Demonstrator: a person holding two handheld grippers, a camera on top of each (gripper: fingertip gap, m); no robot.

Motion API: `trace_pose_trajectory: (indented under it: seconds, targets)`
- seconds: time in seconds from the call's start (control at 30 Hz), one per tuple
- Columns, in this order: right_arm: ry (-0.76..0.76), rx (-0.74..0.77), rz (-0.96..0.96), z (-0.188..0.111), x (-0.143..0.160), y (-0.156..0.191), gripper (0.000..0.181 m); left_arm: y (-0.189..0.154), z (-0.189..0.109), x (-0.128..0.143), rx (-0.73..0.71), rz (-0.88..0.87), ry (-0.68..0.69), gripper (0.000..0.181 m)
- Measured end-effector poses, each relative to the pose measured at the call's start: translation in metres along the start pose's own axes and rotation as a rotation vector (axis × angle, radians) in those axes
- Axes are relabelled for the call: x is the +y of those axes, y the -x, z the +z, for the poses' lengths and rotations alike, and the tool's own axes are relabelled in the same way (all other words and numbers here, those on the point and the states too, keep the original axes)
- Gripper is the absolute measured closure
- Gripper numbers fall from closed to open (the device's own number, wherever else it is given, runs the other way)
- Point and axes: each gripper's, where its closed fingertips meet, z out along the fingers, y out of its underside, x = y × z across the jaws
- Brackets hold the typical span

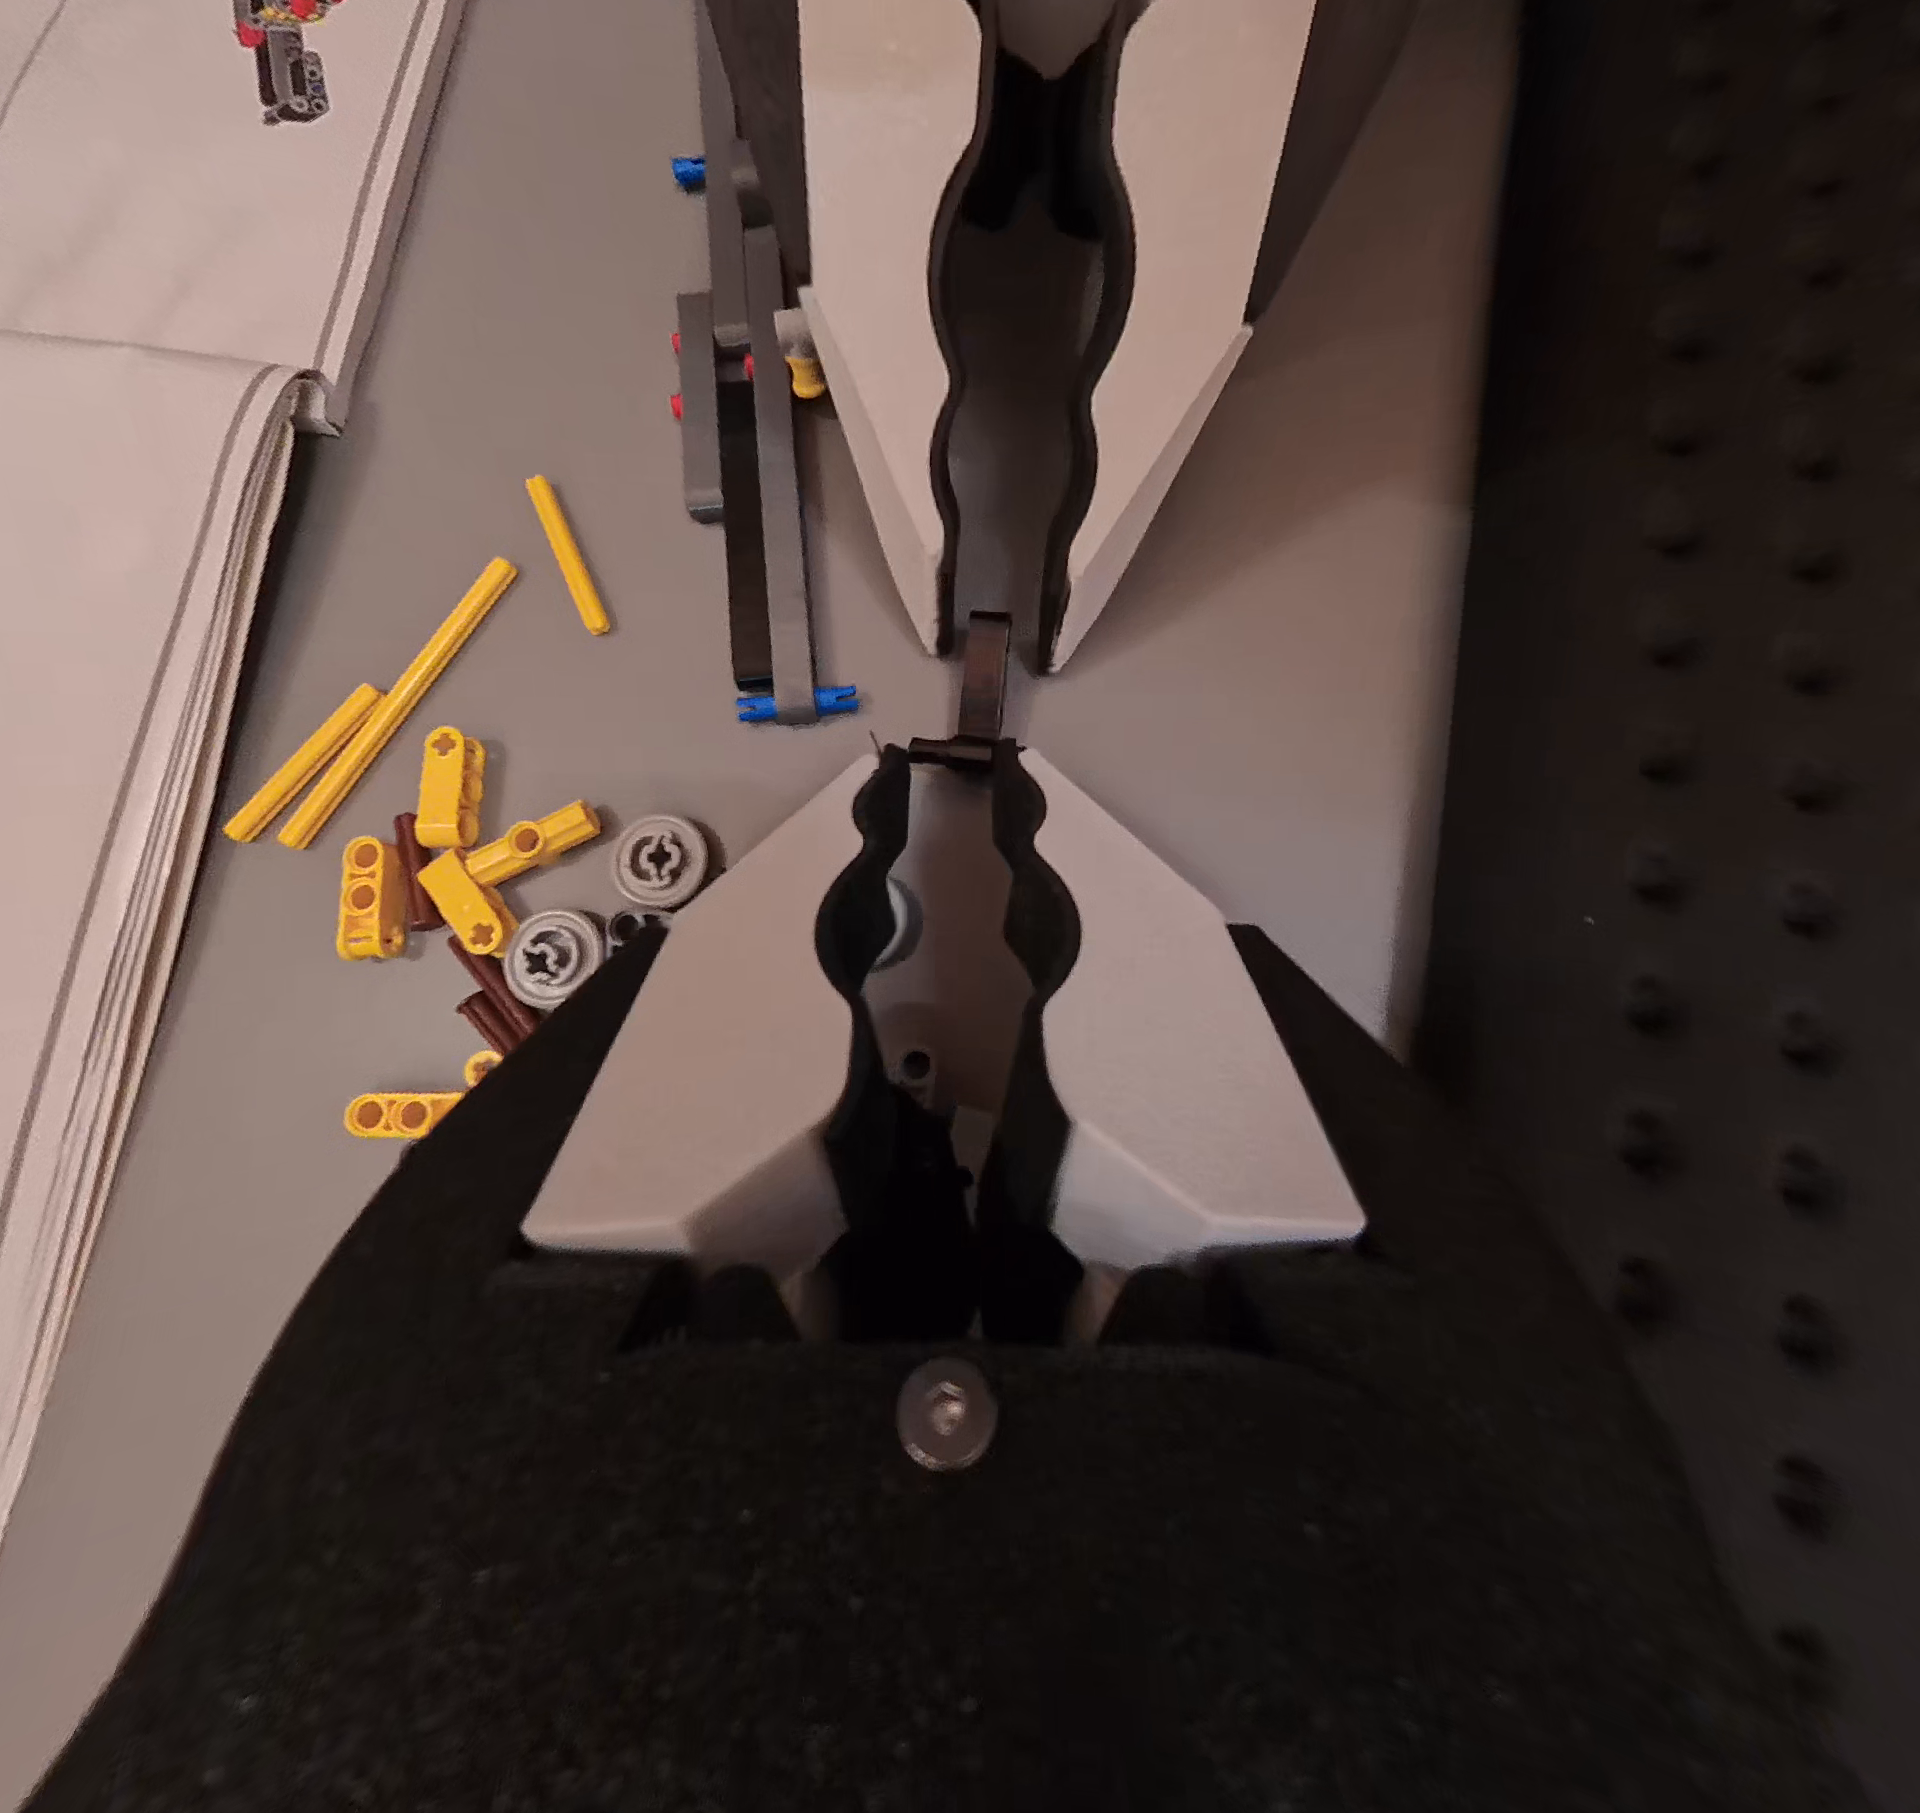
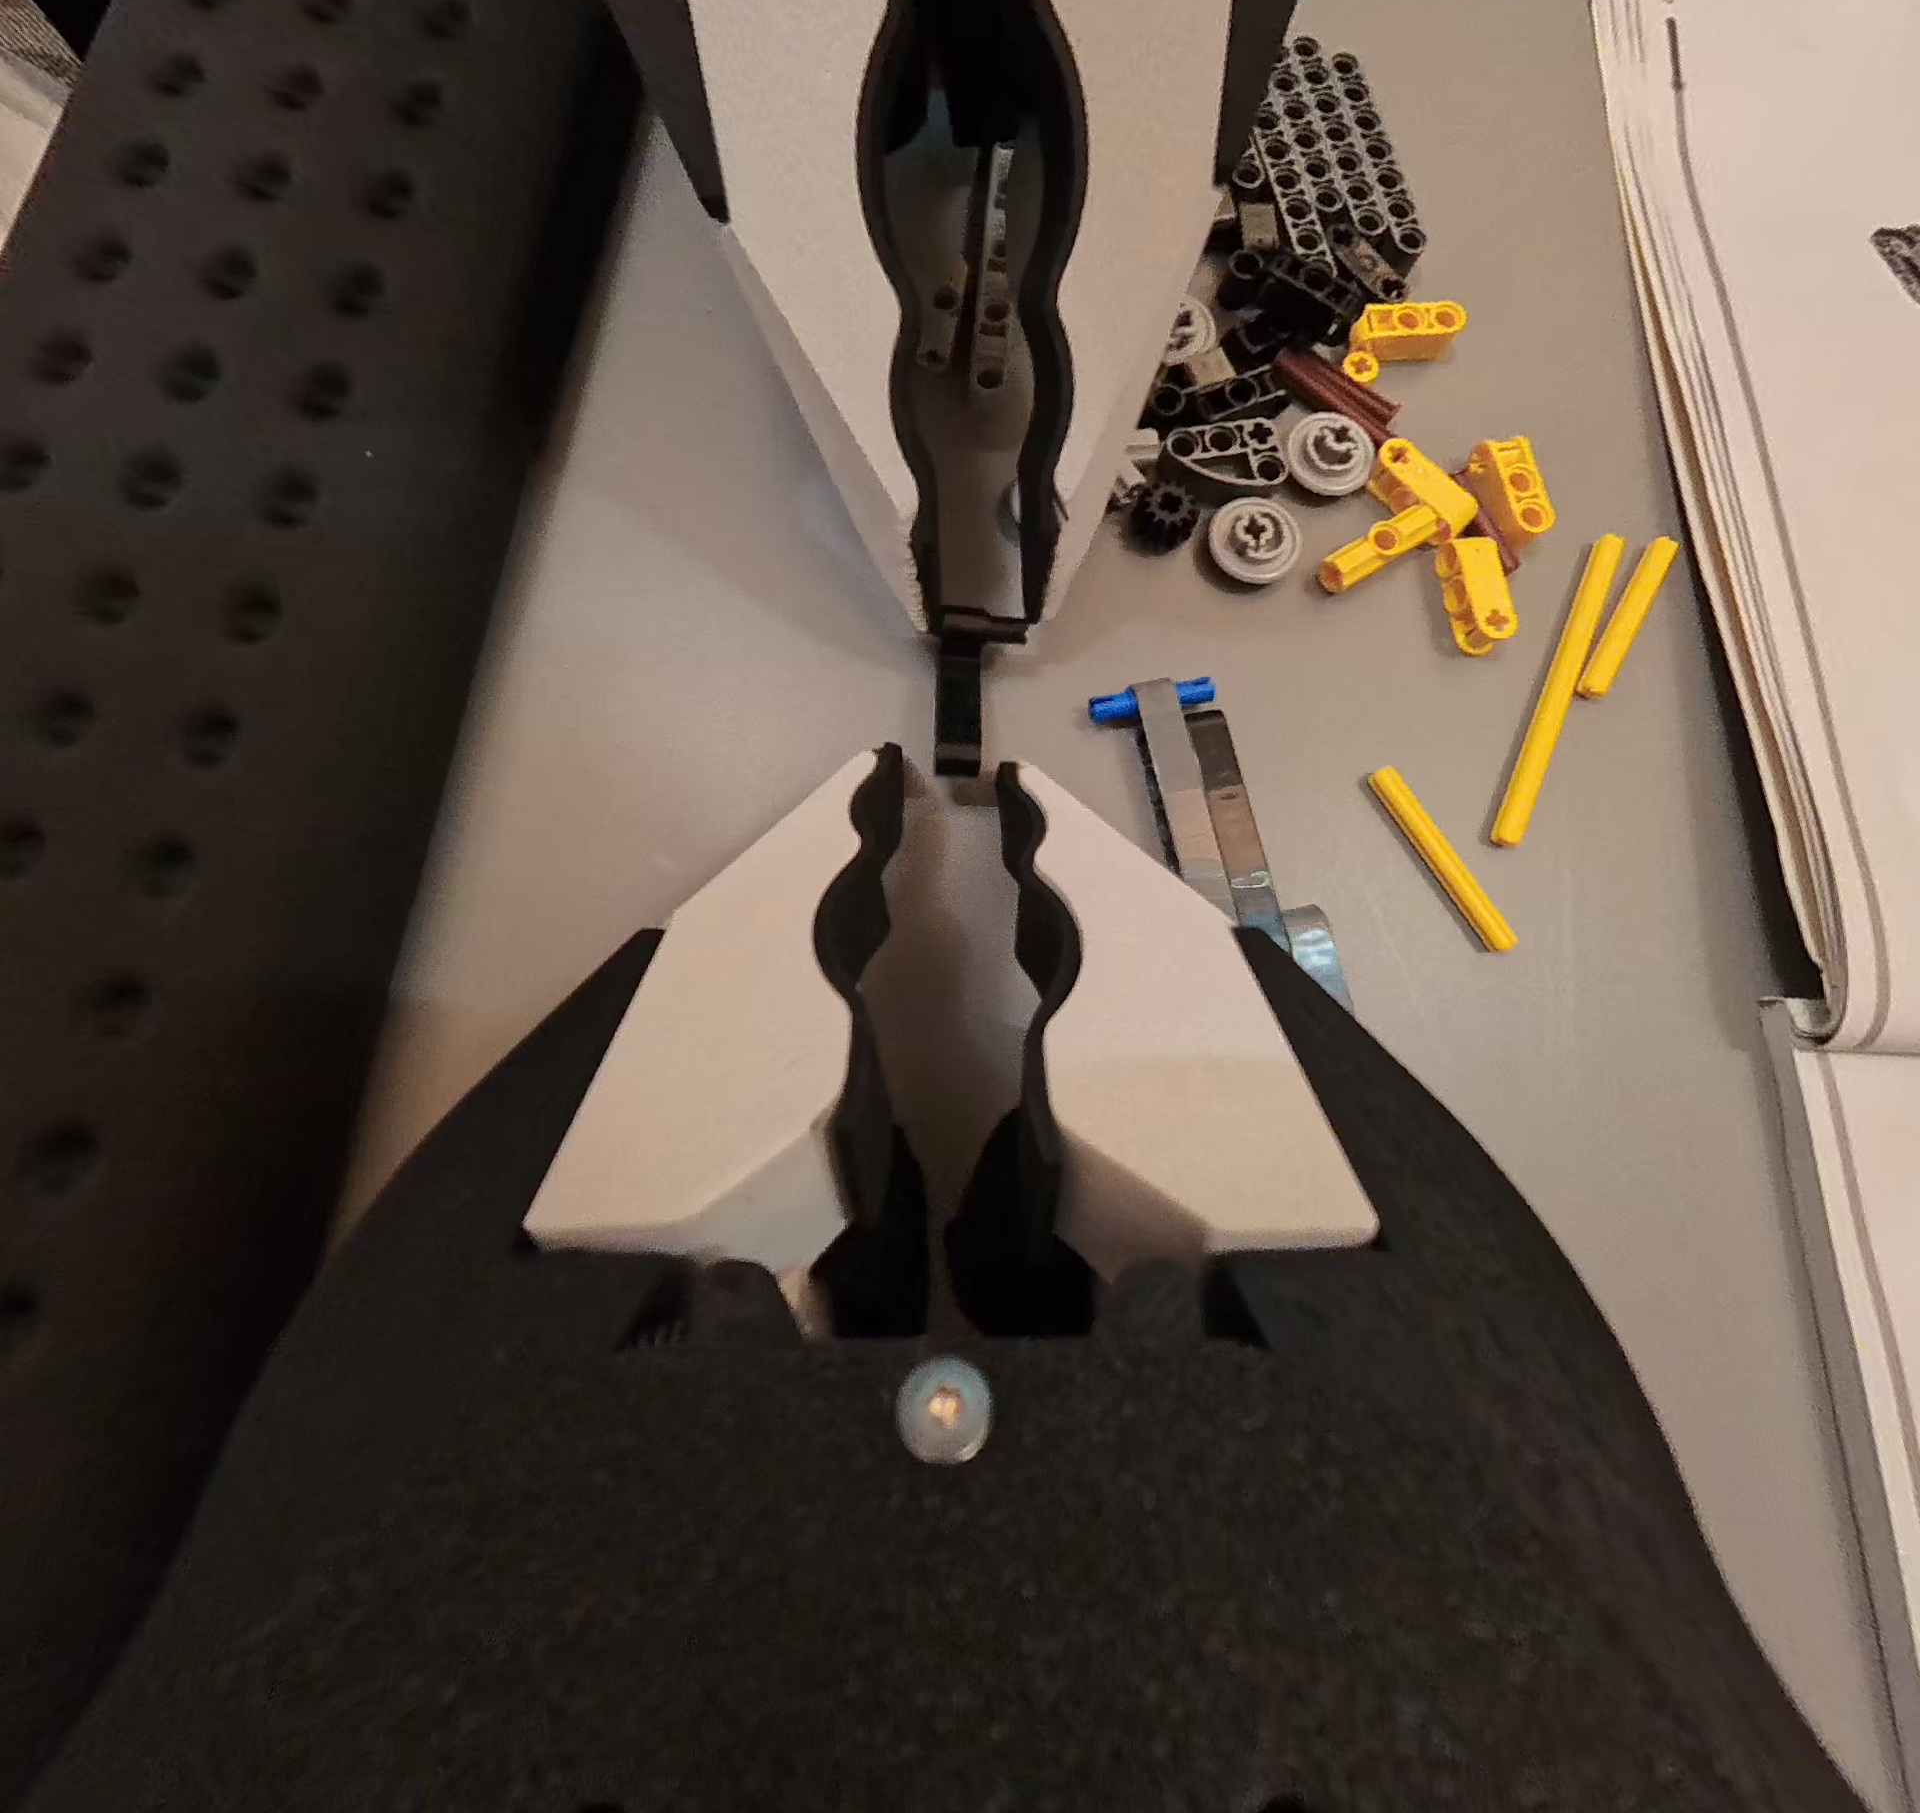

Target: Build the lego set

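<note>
Nearest the left wrist camera, the left gripper [image 1: 961, 761] is clenched on a small black piece [image 1: 985, 683], pinching its flat cross end between the fingertips. That piece sticks out ahead over the grey table [image 1: 540, 257], and its far end sits between the tips of the right gripper [image 1: 1000, 657], which faces the left one tip to tip. The right wrist view shows this best: a gap shows on both sides of the black piece, so the right gripper's jaws are released around it.

Left of the black piece in the left wrist view lie yellow connectors [image 1: 449, 787], grey round hubs [image 1: 665, 854] and long yellow axles [image 1: 395, 714]. Just beyond the black piece on that side lies a part-built assembly of grey and black beams [image 1: 774, 516] with blue pins. Farther left is the open instruction booklet [image 1: 156, 516], and only this view shows its printed model drawing. A dark perforated board [image 1: 1714, 828] runs along the other side of the black piece.

Only the right wrist view shows a pile of black beams [image 2: 1325, 163], a small black gear [image 2: 1156, 520] and brown axles [image 2: 1335, 387] beyond the black piece; in the left view that gripper's own body covers most of them.
</note>
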Motion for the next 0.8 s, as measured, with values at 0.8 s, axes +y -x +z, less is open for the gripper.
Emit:
trace_pose_trajectory:
  seconds: [0.8]
  targets:
    - [0.057,-0.050,-0.169,0.002,-0.007,-0.026,0.142,0.004,0.009,-0.001,0.014,0.040,0.026,0.165]
